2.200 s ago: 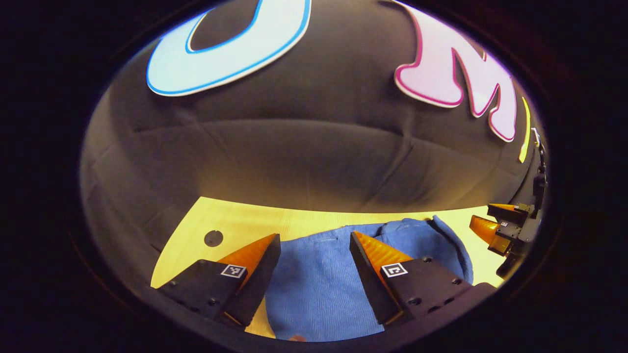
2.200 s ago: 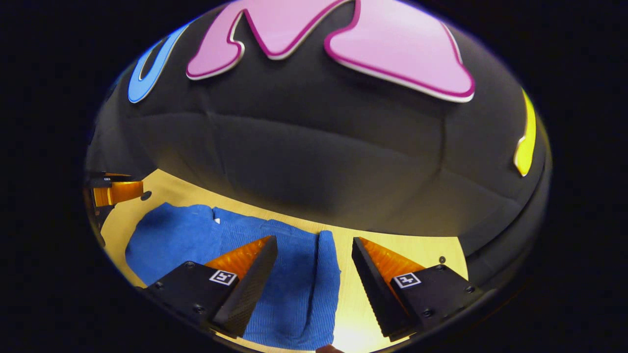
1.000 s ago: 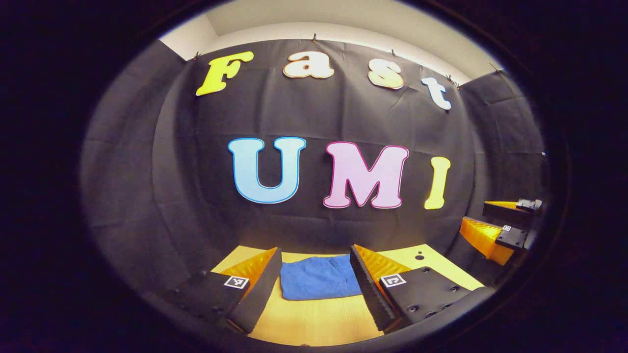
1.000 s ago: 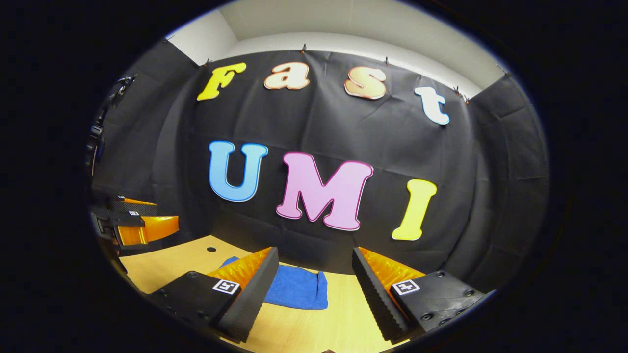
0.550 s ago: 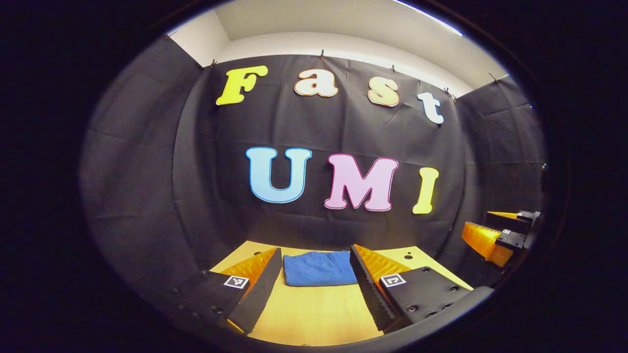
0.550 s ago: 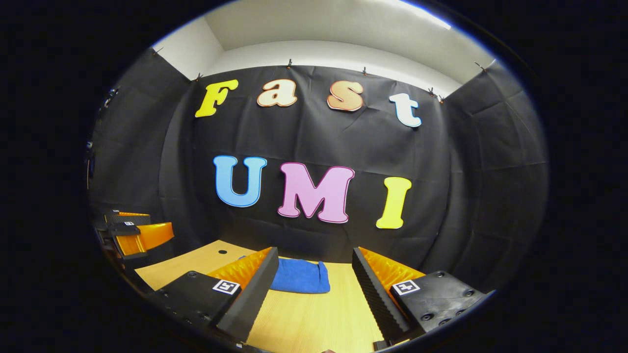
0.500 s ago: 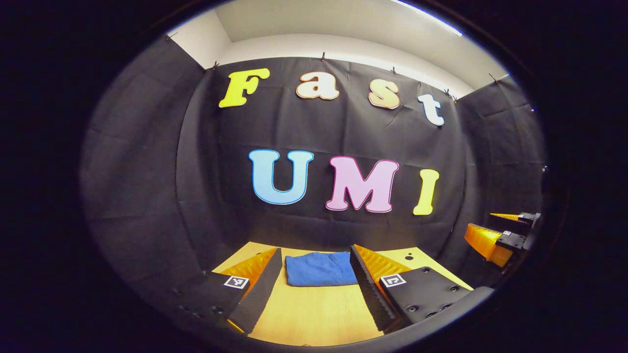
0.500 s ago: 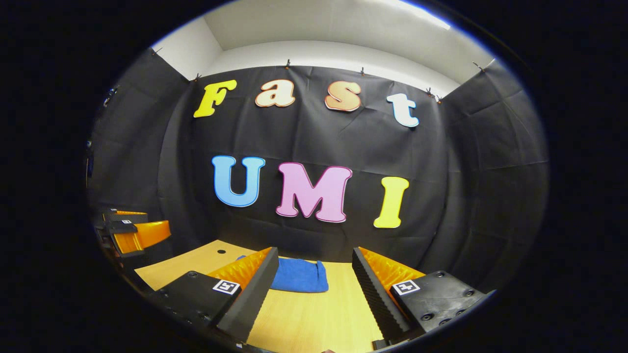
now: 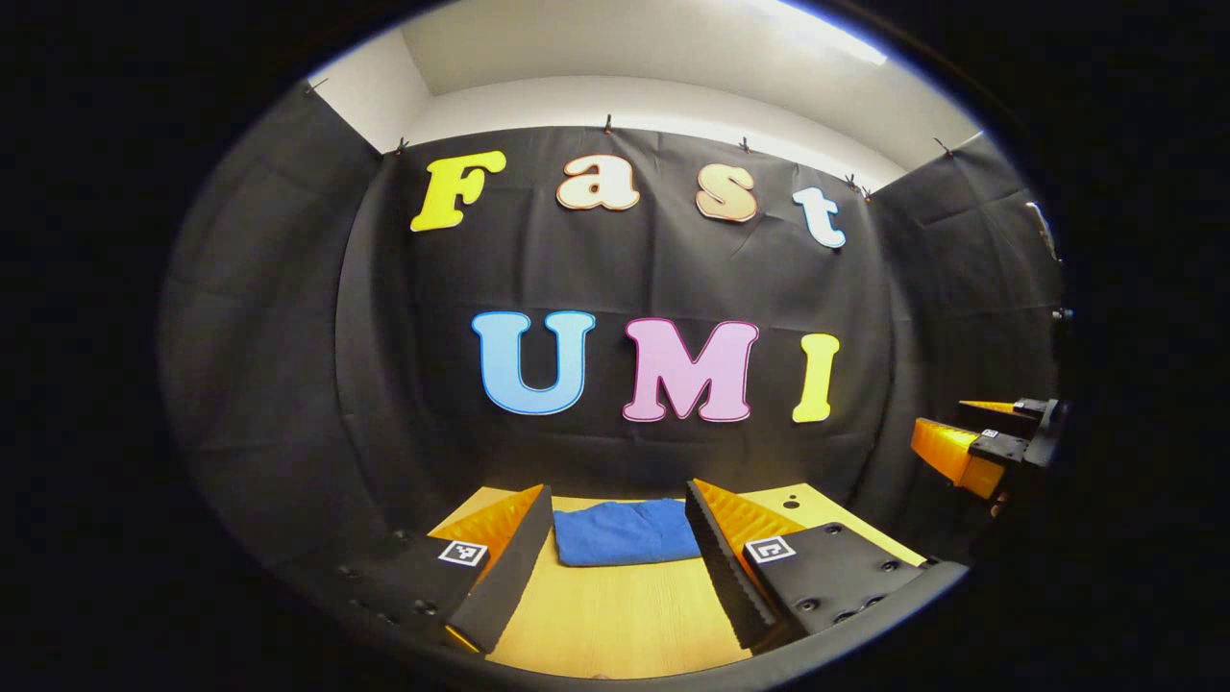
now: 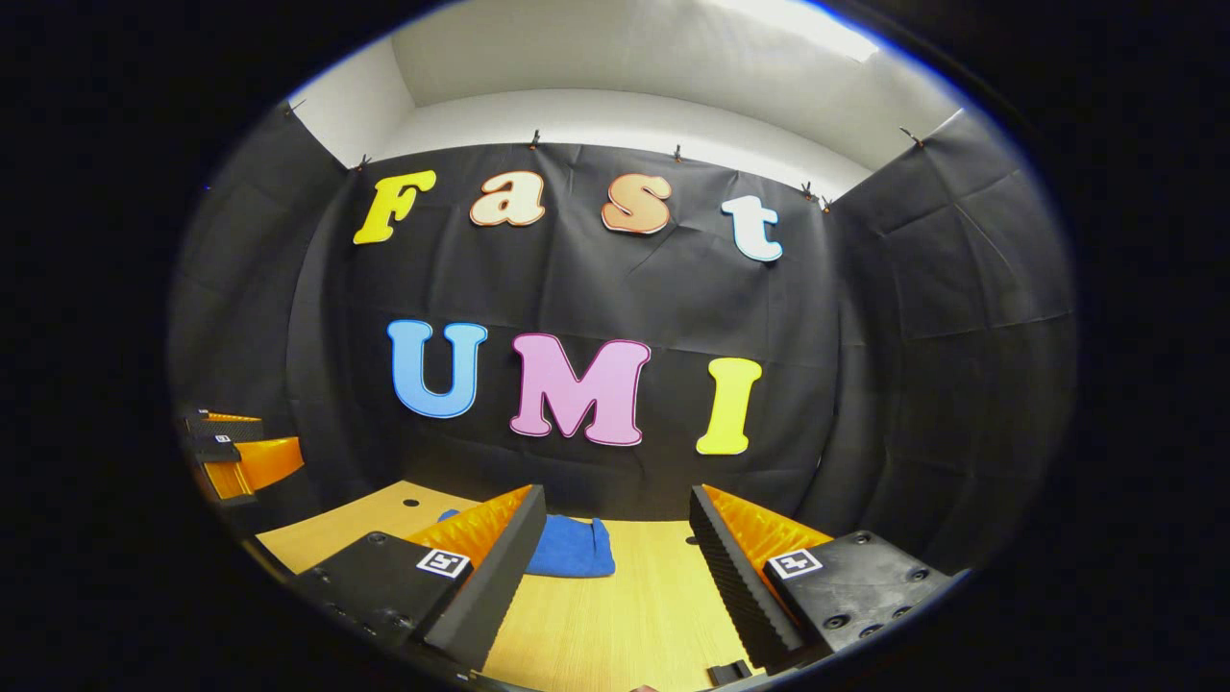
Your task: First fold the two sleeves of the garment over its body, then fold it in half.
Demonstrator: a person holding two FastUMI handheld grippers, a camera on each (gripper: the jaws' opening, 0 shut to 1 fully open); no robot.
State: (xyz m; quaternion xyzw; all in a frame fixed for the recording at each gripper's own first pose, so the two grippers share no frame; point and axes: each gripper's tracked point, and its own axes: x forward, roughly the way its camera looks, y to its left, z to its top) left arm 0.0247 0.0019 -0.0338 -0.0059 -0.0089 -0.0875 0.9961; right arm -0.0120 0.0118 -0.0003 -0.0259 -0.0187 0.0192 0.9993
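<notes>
The blue garment [image 9: 625,532] lies folded into a compact rectangle near the far end of the wooden table [image 9: 615,615], close to the booth's wall. My left gripper [image 9: 618,509] is open, held well back from the garment, which shows between its fingers. In the right gripper view the garment [image 10: 572,546] sits left of centre, partly behind the left finger. My right gripper [image 10: 617,509] is open too, with bare table between its fingers. Each view also catches the other gripper at its edge: the right gripper [image 9: 980,444] and the left gripper [image 10: 235,452].
The table's light wood [image 10: 615,615] stretches between me and the garment. Small round holes mark the tabletop [image 9: 793,503] [image 10: 411,502]. Black cloth walls close in the back and both sides.
Both grippers have pulled back and lifted away from the garment, which now lies small and far off. In the last half second the right gripper view has swung slightly to the right.
</notes>
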